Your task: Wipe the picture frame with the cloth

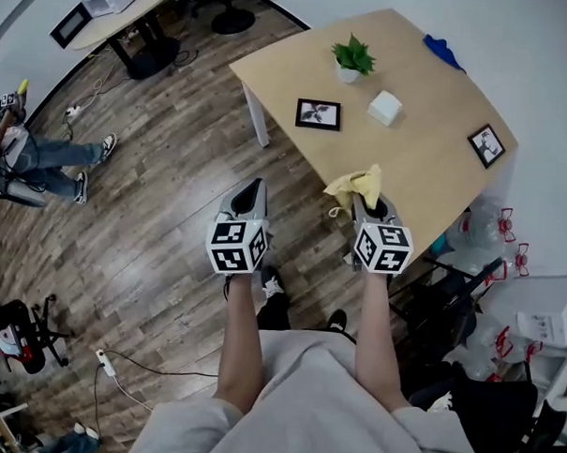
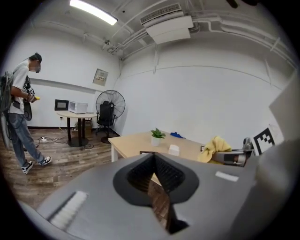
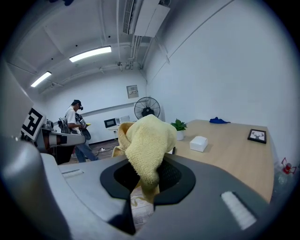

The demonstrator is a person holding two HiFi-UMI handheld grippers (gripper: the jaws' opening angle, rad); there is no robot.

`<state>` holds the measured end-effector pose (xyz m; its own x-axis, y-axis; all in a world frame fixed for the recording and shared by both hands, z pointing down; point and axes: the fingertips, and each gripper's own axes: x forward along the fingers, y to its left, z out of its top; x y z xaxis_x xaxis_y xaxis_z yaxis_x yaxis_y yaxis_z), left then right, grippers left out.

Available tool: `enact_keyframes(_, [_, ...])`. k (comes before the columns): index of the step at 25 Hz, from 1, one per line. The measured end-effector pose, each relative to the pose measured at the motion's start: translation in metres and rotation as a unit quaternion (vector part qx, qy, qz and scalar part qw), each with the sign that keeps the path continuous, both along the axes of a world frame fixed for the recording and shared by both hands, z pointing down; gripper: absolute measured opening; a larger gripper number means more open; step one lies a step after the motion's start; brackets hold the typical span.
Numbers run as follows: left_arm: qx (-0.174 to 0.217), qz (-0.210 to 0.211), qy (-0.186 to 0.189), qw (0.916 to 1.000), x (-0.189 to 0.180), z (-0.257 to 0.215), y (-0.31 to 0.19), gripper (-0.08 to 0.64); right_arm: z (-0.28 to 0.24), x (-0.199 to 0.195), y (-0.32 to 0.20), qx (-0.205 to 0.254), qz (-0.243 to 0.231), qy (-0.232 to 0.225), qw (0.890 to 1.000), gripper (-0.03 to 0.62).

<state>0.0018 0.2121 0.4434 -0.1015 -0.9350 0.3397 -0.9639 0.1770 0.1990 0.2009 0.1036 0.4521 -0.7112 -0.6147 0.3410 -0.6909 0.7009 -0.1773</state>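
Firmly in right claw (image 3: 144,182), yellow cloth (image 3: 148,140).

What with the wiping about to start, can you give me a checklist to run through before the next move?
1. Cloth held: ok. The yellow cloth is clamped between the jaws of the right gripper.
2. Spare gripper free: ok. The left gripper has its jaws together with nothing between them.
3. Target chosen: cannot tell. Two frames are on the wooden table, the near frame and the far frame.
4. Near frame unobstructed: ok. The potted plant and the white box stand apart from it.
5. Cloth on a frame: not ok. It hangs at the table's near edge.
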Motion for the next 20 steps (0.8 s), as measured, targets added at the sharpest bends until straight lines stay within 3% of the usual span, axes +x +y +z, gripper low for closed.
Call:
enact_keyframes(9, [0.003, 0.038, 0.010, 0.9992, -0.079, -0.002, -0.034, 0.051, 0.000, -0.054, -0.021, -0.002, 0.054, 0.006, 0.999, 0.064])
enact_keyframes(20, [0.005, 0.078, 0.014, 0.9969, -0.100, 0.005, -0.072, 0.051, 0.008, -0.072, -0.047, -0.004, 0.085, -0.001, 0.996, 0.066])
